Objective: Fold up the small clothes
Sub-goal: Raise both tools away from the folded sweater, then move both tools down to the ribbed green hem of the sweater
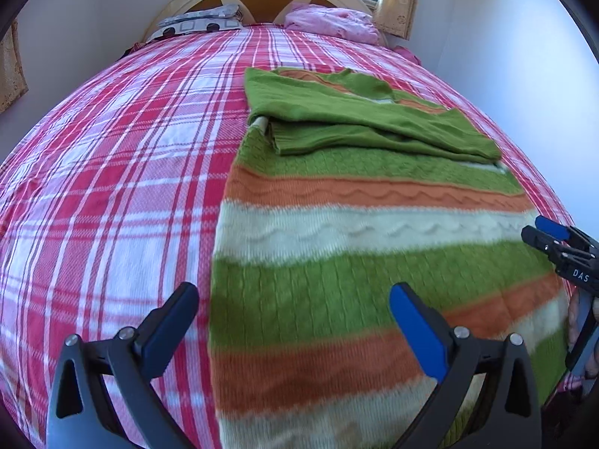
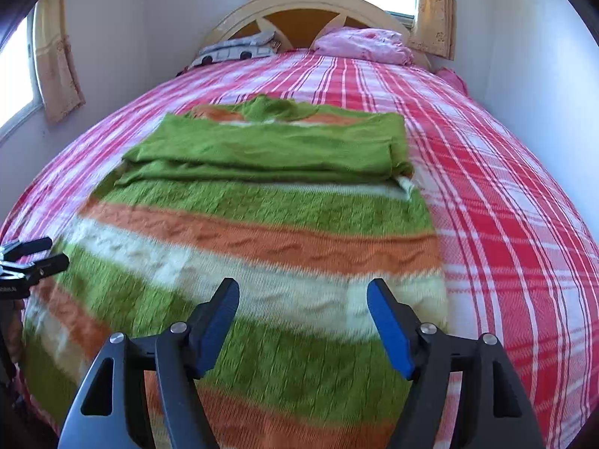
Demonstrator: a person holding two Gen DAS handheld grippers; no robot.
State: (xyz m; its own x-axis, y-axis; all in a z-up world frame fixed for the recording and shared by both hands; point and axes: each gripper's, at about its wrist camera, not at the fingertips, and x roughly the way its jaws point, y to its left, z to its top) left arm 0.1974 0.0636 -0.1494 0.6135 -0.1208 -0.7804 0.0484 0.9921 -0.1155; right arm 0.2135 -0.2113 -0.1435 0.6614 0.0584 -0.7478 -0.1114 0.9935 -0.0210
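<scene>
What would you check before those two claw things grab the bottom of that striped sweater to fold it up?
1. Left gripper open: ok, its jaws stand wide apart with nothing between them.
2. Right gripper open: ok, and empty too.
3. Both green sleeves folded across the green, orange and cream striped knitted sweater: ok.
4. Each gripper near its own bottom corner: ok; the left sits over the sweater's left edge, the right further in from the right edge.
5. Red and white plaid bedspread bare around the sweater: ok.
6. Hem lying flat: cannot tell, it is below both views.
</scene>
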